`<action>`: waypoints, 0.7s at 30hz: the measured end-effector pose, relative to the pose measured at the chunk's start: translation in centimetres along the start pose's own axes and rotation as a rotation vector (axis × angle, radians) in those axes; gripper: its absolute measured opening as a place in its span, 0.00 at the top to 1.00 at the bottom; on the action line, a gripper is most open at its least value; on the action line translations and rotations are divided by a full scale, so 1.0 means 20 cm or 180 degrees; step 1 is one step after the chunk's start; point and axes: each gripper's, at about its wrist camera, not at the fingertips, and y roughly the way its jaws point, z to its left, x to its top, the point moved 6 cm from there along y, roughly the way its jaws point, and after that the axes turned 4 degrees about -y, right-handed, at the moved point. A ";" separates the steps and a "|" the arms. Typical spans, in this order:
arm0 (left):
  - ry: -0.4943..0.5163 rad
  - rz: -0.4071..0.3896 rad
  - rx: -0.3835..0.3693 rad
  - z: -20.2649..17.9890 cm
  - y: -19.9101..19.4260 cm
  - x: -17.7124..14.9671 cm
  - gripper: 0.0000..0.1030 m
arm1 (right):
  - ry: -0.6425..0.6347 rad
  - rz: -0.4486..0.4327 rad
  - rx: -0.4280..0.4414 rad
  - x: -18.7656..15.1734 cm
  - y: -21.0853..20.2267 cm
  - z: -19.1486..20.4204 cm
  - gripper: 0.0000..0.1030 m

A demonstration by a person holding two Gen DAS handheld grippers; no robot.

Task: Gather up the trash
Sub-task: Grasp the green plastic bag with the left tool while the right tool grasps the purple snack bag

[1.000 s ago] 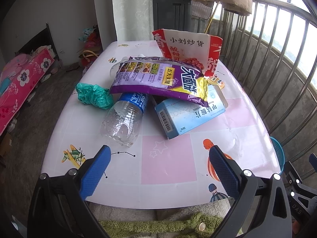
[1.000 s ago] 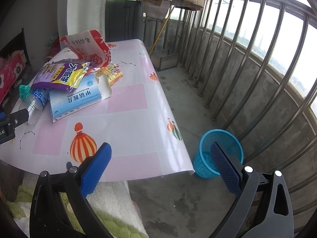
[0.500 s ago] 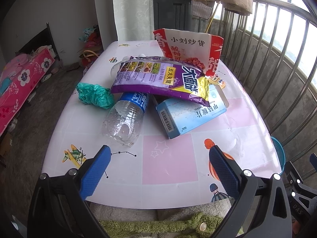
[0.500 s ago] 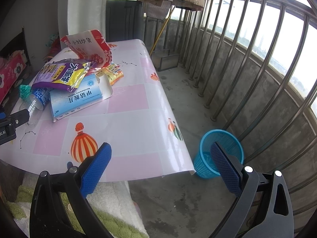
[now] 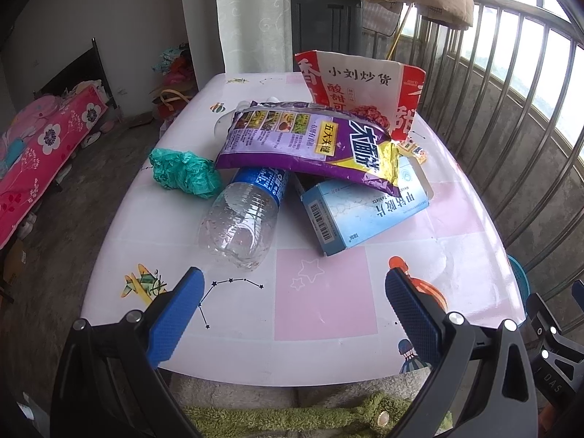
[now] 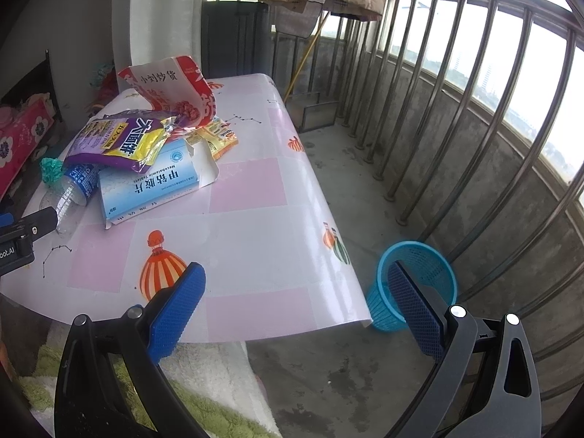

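Trash is heaped mid-table: a clear plastic bottle (image 5: 242, 221) with a blue label lies on its side, a light blue medicine box (image 5: 365, 215) beside it, a purple snack bag (image 5: 310, 142) draped over both, a red-and-white paper bag (image 5: 361, 87) behind, a crumpled green plastic bag (image 5: 184, 173) to the left. My left gripper (image 5: 292, 292) stands open over the table's near edge, short of the bottle. My right gripper (image 6: 295, 292) is open at the table's right corner, with nothing between its fingers. A blue mesh wastebasket (image 6: 412, 284) stands on the floor beyond that corner.
The table (image 5: 325, 292) has a pink-and-white patterned cloth. A metal railing (image 6: 474, 109) runs along the right. A small yellow wrapper (image 6: 222, 138) lies by the paper bag. A pink flowered bed (image 5: 40, 146) is at the left, a green-white towel (image 5: 292, 412) below the table edge.
The left gripper's view has crept slightly nearer the trash pile. The right gripper has barely shifted. Both stay open.
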 end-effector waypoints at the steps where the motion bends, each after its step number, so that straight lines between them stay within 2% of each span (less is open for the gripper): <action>1: -0.0011 -0.0014 0.0013 0.01 0.00 0.01 0.06 | -0.0006 -0.0013 0.0022 0.01 0.00 0.01 0.08; 6: -0.0113 -0.0127 0.0110 0.17 0.00 0.05 0.06 | -0.0046 -0.0232 0.0175 0.12 -0.01 0.08 0.08; 15: -0.0484 -0.0293 0.0420 0.63 0.06 0.19 0.06 | -0.0124 -0.0706 0.0583 0.41 -0.03 0.30 0.08; 17: -0.0507 -0.0296 0.0402 0.70 0.09 0.21 0.06 | -0.0146 -0.0760 0.0630 0.47 -0.02 0.34 0.08; 21: -0.0570 -0.0274 0.0209 0.79 0.18 0.27 0.06 | -0.0176 -0.0800 0.0702 0.56 0.03 0.40 0.08</action>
